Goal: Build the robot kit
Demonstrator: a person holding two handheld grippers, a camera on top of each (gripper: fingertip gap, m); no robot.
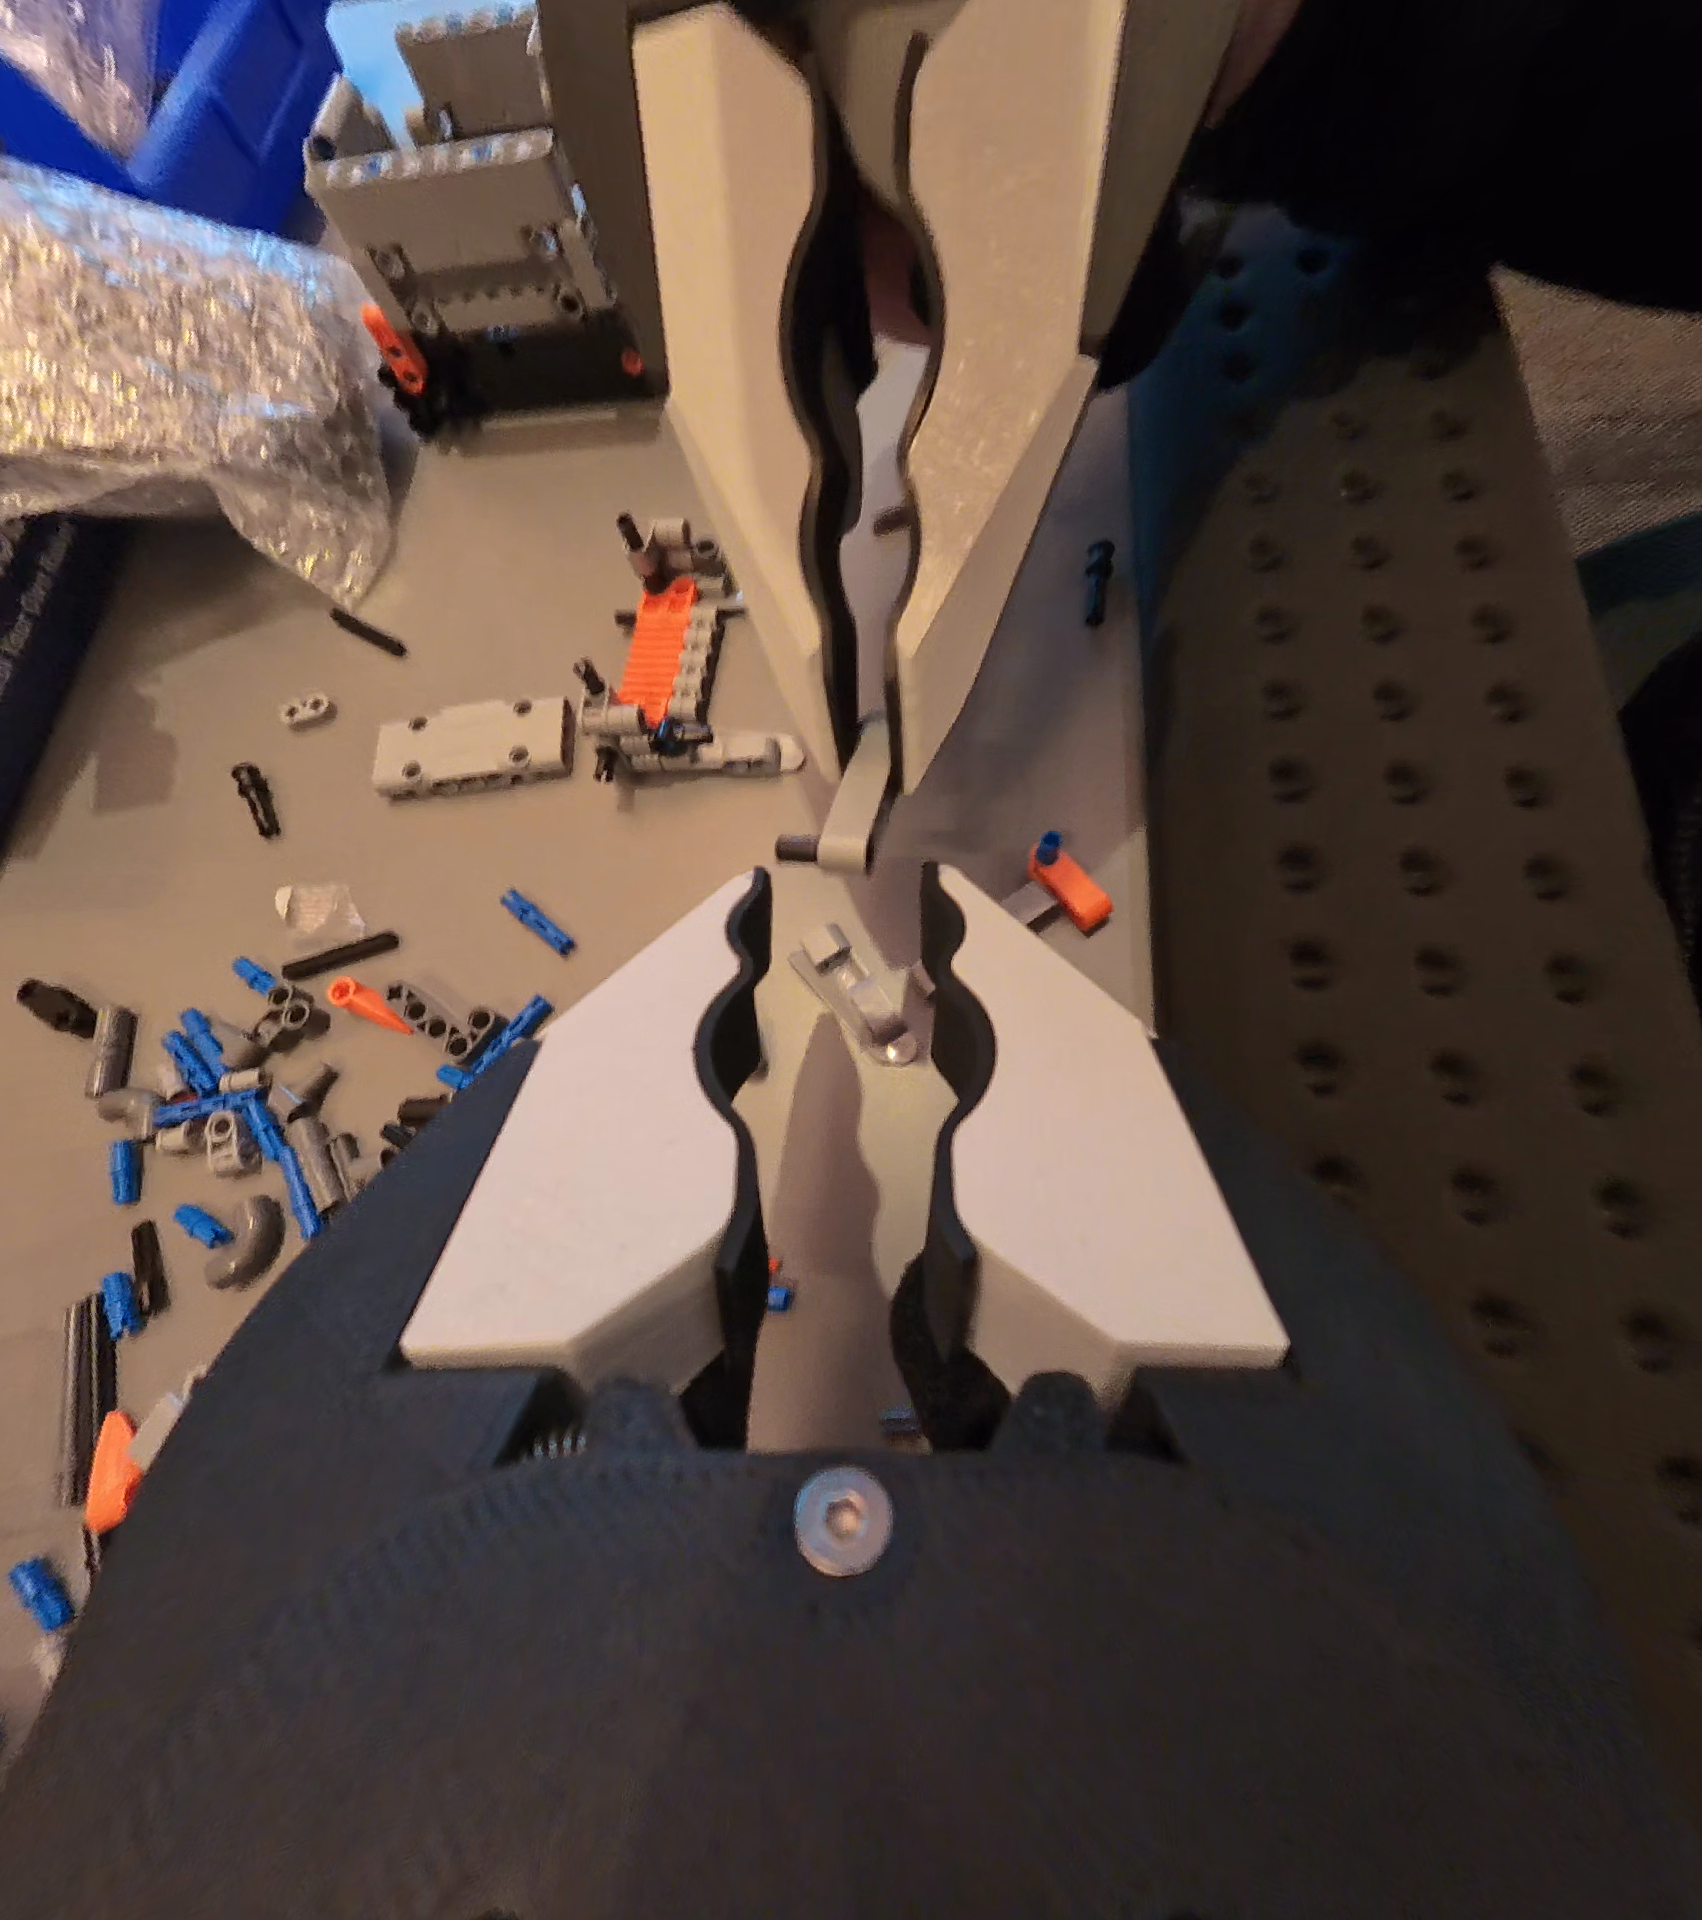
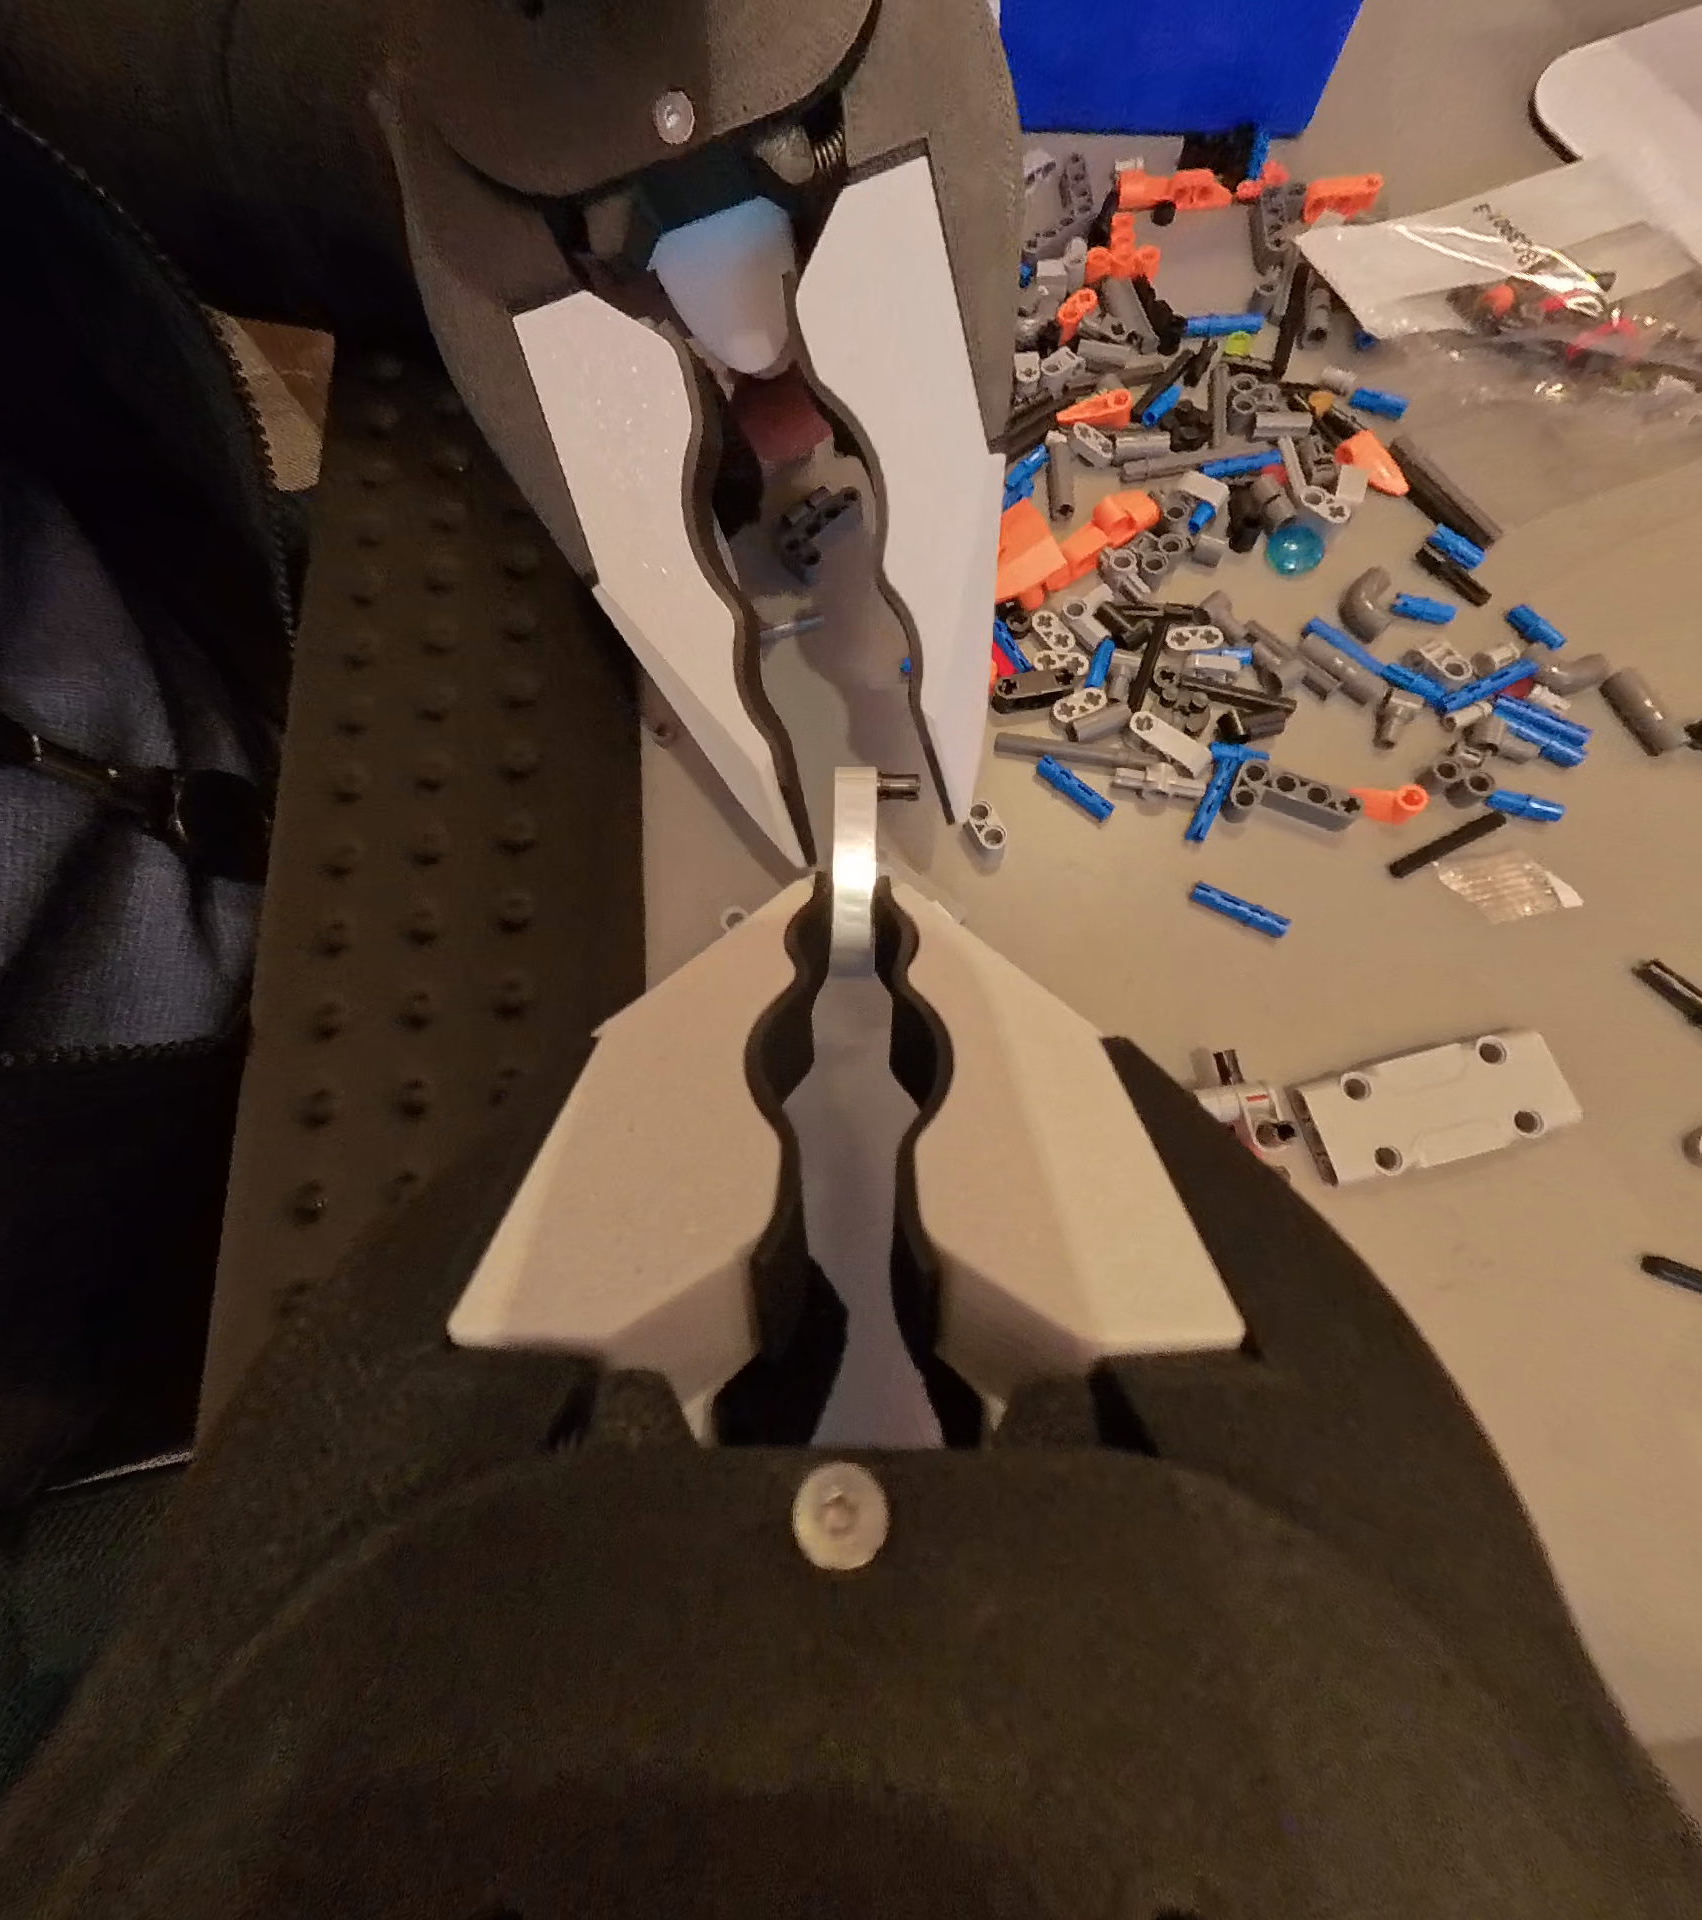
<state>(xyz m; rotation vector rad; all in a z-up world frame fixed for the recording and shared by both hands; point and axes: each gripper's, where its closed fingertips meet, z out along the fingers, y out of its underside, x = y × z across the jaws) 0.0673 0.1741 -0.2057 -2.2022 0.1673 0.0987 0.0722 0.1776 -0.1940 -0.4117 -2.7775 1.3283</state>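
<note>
My right gripper [image 2: 849, 883] is shut on a light grey beam [image 2: 852, 862] and holds it upright, a black pin [image 2: 897, 784] sticking out of the beam's top end. In the left wrist view the right gripper [image 1: 868, 743] comes in from above with the beam [image 1: 852, 810] hanging from its tips. My left gripper [image 1: 845, 881] is open and empty, its tips just short of the beam, facing the right gripper tip to tip. It shows from above in the right wrist view [image 2: 878, 831]. A small light grey part [image 1: 857, 997] lies on the table between the left fingers.
Piles of small blue, grey, black and orange parts [image 1: 234, 1091] [image 2: 1294, 623] lie on the grey table. A grey block [image 1: 473, 743] [image 2: 1429, 1101], an orange and grey assembly [image 1: 665, 665], bubble wrap [image 1: 99, 343], a grey built frame [image 1: 473, 249], a blue bin [image 2: 1169, 62] and a dark perforated strip [image 1: 1398, 831] are nearby. My left and right fingertips are right by each other. The grey block [image 1: 473, 743] is about 12 centimetres from my left fingertips. It is also in sight in the right wrist view [image 2: 1425, 1098].
</note>
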